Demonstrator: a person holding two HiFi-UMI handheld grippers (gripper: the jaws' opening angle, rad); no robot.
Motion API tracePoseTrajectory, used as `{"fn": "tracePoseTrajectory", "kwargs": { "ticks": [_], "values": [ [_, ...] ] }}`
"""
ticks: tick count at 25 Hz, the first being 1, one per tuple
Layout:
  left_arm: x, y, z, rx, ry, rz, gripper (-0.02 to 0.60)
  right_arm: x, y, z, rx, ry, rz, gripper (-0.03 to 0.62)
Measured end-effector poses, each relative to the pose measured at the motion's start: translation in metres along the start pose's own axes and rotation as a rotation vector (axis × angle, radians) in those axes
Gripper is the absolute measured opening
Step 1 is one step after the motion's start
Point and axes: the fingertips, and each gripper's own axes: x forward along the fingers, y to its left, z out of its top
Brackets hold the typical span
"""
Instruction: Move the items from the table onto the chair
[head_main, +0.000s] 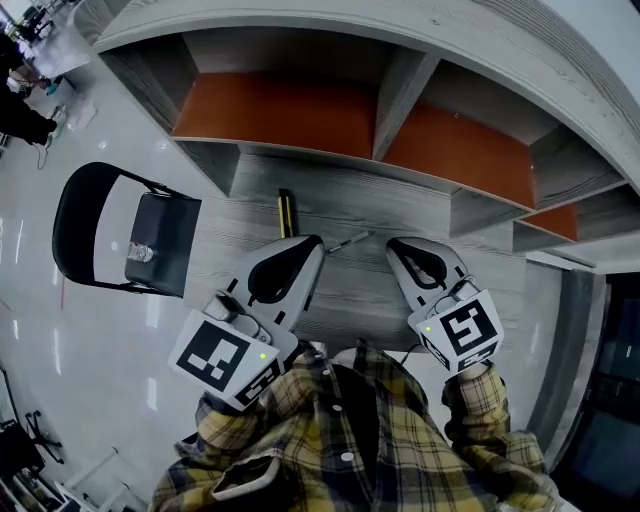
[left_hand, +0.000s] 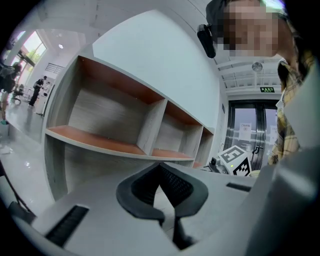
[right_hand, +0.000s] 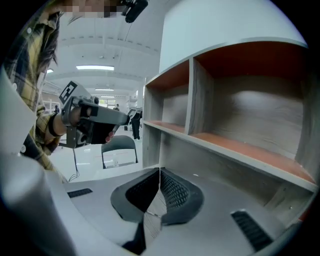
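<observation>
- The person's plaid shirt (head_main: 340, 450) filled the bottom of the head view, and both sleeves reached forward over the table (head_main: 330, 200).
- The left gripper (head_main: 314, 241) was clenched, its tips meeting with nothing between them. Its marker cube (head_main: 225, 360) sat just in front of the shirt.
- The right gripper (head_main: 396, 246) was clenched too and held nothing. Only the table surface showed through the gap behind its closed tips.
- The two grippers hung side by side over the near part of the table, apart from each other, both pointing towards the shelf.
- A thin metal item (head_main: 350, 241) lay on the table between the two gripper tips, touching neither.
- A little farther on, a yellow and black tool (head_main: 286, 213) lay on the table just beyond the left gripper's tip, also untouched.
- Behind the table stood a grey shelf (head_main: 400, 70) with orange-brown boards; its open compartments held nothing visible.
- To the left, off the table's end, a black chair (head_main: 172, 222) stood on the glossy floor (head_main: 60, 340).
- A small pale item (head_main: 140, 252) already lay on the chair seat, too small to identify.
</observation>
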Motion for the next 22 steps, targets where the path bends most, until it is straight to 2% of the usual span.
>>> {"fn": "tracePoseTrajectory", "kwargs": {
  "ticks": [5,9,11,22],
  "values": [
    [-0.005,0.013,-0.016,-0.047,0.024,0.029,0.0,0.026,0.008,-0.033,-0.053,0.128,0.124,0.032],
    [-0.01,0.019,-0.027,-0.08,0.039,0.048,0.0,0.046,0.019,-0.064,-0.132,0.24,0.233,0.114],
    [-0.013,0.019,-0.032,-0.098,0.043,0.054,0.0,0.056,0.023,-0.081,-0.18,0.291,0.277,0.132],
    [-0.031,0.025,-0.064,-0.15,0.095,0.126,0.0,0.113,0.025,-0.174,-0.363,0.538,0.441,0.158]
  ]
}}
